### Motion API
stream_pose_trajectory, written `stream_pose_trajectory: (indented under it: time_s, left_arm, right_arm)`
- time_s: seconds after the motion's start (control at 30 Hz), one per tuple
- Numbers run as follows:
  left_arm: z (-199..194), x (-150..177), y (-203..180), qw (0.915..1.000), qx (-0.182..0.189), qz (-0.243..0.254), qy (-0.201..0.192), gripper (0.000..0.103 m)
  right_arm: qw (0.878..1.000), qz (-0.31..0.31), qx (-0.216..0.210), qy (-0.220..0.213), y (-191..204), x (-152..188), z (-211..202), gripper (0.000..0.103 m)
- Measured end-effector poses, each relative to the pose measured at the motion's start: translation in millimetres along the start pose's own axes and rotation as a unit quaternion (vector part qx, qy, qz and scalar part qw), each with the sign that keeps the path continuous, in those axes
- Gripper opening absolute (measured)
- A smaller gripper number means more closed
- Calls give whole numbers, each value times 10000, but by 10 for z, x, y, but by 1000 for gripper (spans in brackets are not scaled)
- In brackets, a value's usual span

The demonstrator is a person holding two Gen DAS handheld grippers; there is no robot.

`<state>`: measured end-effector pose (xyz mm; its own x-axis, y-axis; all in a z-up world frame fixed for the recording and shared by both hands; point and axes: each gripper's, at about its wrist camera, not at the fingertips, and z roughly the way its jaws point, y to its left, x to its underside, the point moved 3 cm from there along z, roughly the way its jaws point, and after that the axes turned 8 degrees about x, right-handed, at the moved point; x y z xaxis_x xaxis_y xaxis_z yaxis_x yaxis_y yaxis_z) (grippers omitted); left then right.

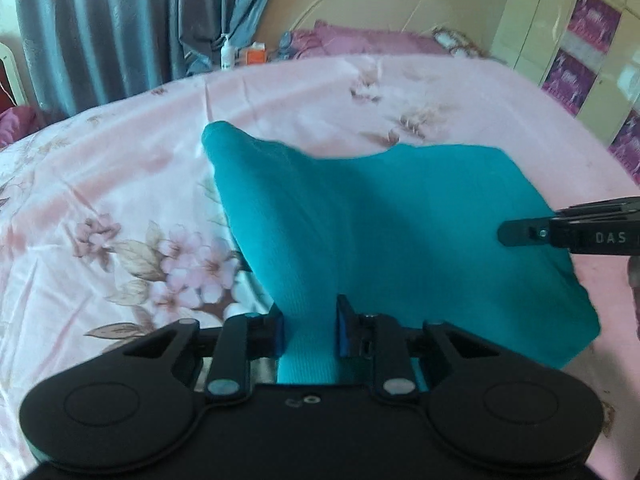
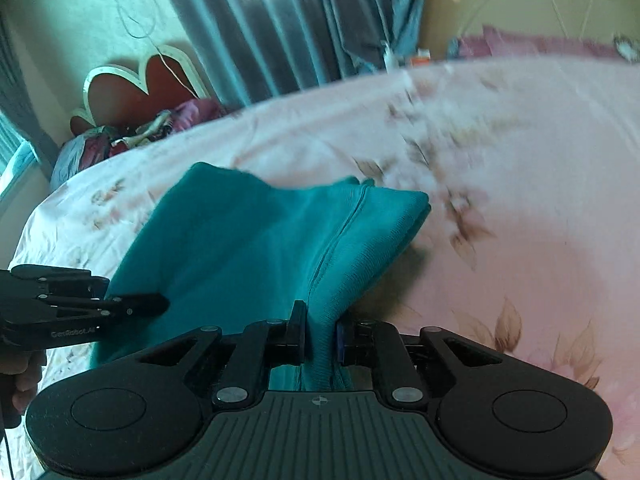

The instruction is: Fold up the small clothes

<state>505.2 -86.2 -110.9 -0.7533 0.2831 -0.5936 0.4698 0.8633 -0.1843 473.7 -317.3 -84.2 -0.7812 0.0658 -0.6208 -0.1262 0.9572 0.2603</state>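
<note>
**Teal garment gripped at two edges above bed**

The floral pink bedsheet (image 1: 120, 184) lay beneath. The teal garment (image 1: 360, 220) hung lifted over it. The left gripper (image 1: 310, 330) and right gripper (image 2: 320, 334) each clamped its near edge. A lotion bottle (image 1: 227, 53) stood far behind.

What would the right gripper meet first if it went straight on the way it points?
The right gripper is already shut on the teal cloth; straight on it would probably push into more of that cloth, then the bed sheet.

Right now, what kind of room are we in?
Most likely a bedroom: a bed with a pink flowered sheet, purple pillows against a rounded headboard, and grey curtains beside it.
</note>
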Motion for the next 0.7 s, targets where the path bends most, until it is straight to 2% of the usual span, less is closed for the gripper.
stream_pose_trajectory:
  time_s: [0.07, 0.2, 0.5, 0.57, 0.63, 0.7]
  left_arm:
    - [-181, 18, 127, 9998, -144, 141, -81, 22]
    - [-619, 146, 631, 9993, -315, 63, -165, 22]
    - [-1405, 806, 1787, 9955, -886, -322, -15, 22]
    - [-1477, 956, 2000, 9952, -874, -433, 50, 23]
    - [-1448, 1092, 2169, 9959, -745, -485, 154, 26]
    - [-1311, 1227, 2310, 9965, -604, -539, 224, 44]
  right_arm:
    - [9999, -91, -54, -70, 256, -64, -14, 12]
    - [9994, -241, -216, -107, 887, -63, 122, 12]
    - [9951, -490, -826, 227, 2399, 132, 797, 12]
    - [9950, -540, -784, 290, 2604, 199, 925, 12]
    - [9958, -675, -490, 366, 2714, 312, 1046, 12]
    - [9953, -789, -118, 542, 2717, 495, 1201, 12]
